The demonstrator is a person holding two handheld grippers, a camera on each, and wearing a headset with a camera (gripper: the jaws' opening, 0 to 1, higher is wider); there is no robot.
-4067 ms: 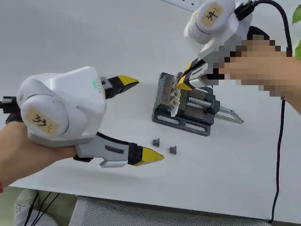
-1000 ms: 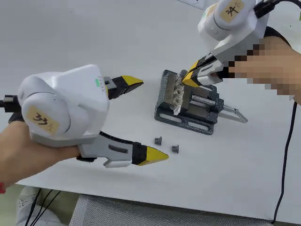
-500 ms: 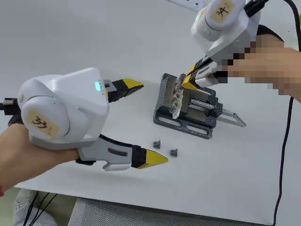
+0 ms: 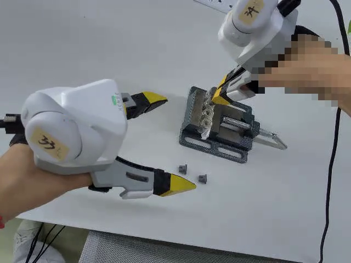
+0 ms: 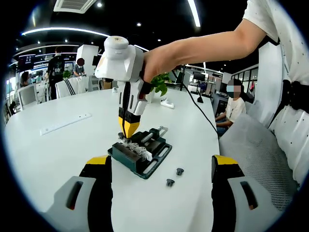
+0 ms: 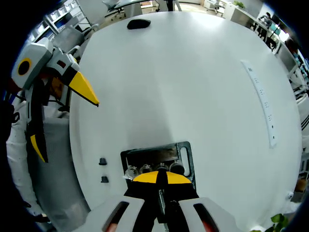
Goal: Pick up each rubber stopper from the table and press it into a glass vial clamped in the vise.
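A dark grey vise (image 4: 216, 131) clamps a row of small glass vials (image 4: 205, 115). My right gripper (image 4: 218, 99) is shut, its yellow tips just above the far end of the vial row (image 6: 152, 169); I see nothing between the tips (image 6: 159, 177). Two grey rubber stoppers (image 4: 182, 168) (image 4: 203, 178) lie on the white table in front of the vise. My left gripper (image 4: 171, 142) hovers open to their left, well apart from them. In the left gripper view the stoppers (image 5: 179, 171) (image 5: 169, 182) lie between its spread jaws (image 5: 161, 162).
The vise's screw handle (image 4: 271, 139) sticks out to the right. A black cable (image 4: 332, 164) runs down the table's right side. The table's near edge (image 4: 164, 233) lies just below the left gripper. A white power strip (image 6: 263, 104) rests far off.
The right gripper has stayed shut over the vials, shifting only slightly. The left gripper stays open in the same place, and both stoppers lie where they were.
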